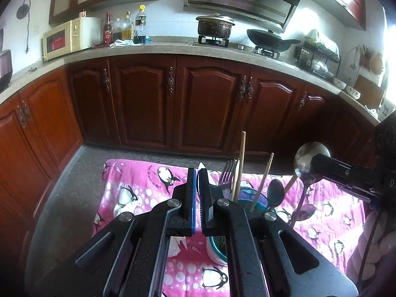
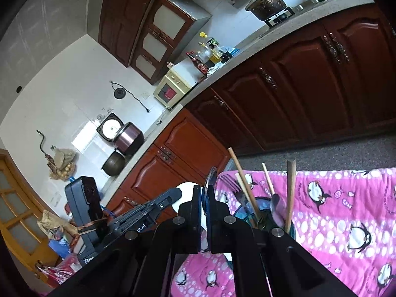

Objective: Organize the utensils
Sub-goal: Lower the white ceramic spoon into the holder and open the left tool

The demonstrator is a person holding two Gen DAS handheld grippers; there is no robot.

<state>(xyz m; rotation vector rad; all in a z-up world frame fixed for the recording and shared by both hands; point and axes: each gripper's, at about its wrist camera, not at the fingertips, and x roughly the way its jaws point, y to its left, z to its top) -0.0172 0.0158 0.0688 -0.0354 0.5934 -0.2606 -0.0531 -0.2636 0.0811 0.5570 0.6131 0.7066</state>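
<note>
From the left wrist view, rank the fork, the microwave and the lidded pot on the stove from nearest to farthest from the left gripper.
1. The fork, just right of the left gripper, standing in the holder on the pink cloth.
2 and 3. The microwave, far left on the counter, and the lidded pot, on the stove straight ahead. Both sit across the floor; too close to call.

Standing in cup point(image 1: 257, 201) on blanket point(image 1: 138, 188): fork point(image 1: 226, 175), chopsticks point(image 1: 240, 165), spoon point(image 1: 275, 193). Left of cup, left gripper point(image 1: 197, 180); right of it, ladle point(image 1: 310, 160) in right gripper point(image 2: 205, 198). Behind blanket, cabinets point(image 1: 208, 104) under counter point(image 1: 153, 49); on counter, microwave point(image 1: 71, 37), bottles point(image 1: 123, 28), pot point(image 1: 214, 26), wok point(image 1: 269, 40).
</note>
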